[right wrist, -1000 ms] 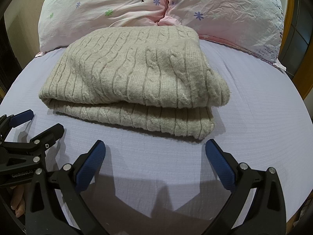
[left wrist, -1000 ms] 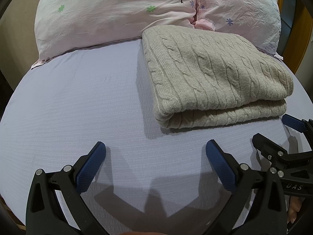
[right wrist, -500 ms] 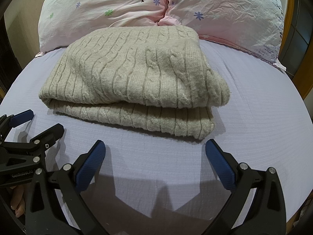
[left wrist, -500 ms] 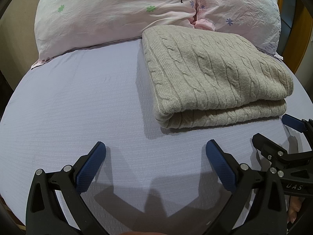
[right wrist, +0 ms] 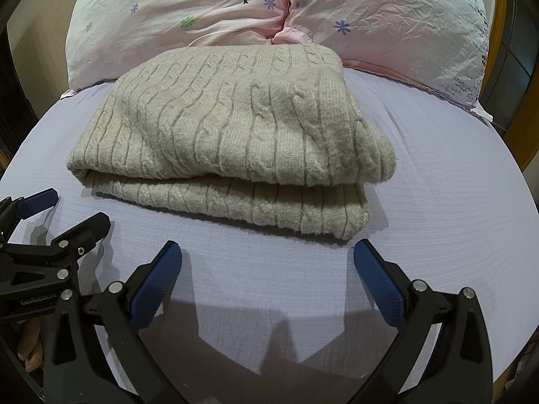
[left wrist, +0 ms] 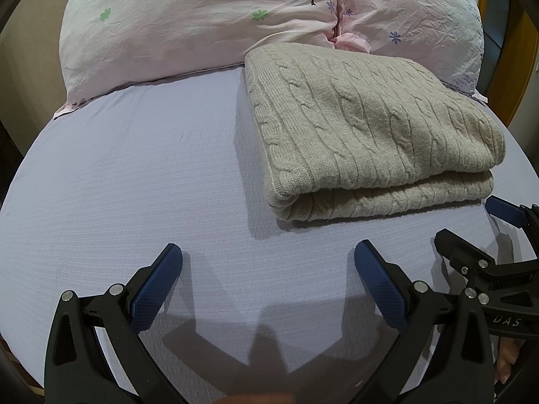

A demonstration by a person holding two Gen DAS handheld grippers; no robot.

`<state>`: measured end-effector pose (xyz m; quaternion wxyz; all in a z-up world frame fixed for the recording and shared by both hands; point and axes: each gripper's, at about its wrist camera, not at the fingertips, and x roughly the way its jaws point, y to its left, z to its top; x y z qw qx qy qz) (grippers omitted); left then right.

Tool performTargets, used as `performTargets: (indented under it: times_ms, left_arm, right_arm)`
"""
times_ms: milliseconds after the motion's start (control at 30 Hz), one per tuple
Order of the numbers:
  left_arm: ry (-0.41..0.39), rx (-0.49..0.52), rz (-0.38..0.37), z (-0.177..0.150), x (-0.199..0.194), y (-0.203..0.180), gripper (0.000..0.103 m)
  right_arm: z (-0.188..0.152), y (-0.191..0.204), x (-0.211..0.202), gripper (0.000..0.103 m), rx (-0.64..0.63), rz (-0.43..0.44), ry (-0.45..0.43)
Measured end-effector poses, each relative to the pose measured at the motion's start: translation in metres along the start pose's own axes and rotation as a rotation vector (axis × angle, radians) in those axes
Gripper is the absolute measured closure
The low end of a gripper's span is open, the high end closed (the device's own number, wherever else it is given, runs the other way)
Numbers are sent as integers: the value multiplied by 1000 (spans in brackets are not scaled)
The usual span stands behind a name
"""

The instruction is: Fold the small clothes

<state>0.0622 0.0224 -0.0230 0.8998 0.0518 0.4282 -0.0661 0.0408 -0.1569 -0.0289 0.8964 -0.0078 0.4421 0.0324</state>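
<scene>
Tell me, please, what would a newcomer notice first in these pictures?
A folded beige sweater lies on the lilac sheet, its far edge against two pink floral pillows. Nearer the cameras, both tongs, left and right, are open and hold nothing.

Beige cable-knit sweater [left wrist: 370,128], lilac sheet [left wrist: 134,175], pink floral pillows [left wrist: 202,23]

Cable-knit sweater [left wrist: 370,124] [right wrist: 229,134]: beige, thick wool. Folded into a flat rectangular bundle of stacked layers, upper layer overhanging the lower at the near edge. Lies on the lavender bedsheet [left wrist: 134,175], far edge touching the pillows [left wrist: 202,23].
</scene>
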Motion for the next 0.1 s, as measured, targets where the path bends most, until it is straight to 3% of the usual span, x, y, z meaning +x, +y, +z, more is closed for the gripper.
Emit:
performTargets:
  times_ms: [100]
  left_arm:
    - [0, 0, 0, 0, 0, 0, 1]
  right_arm:
    - [0, 0, 0, 2, 0, 0, 0]
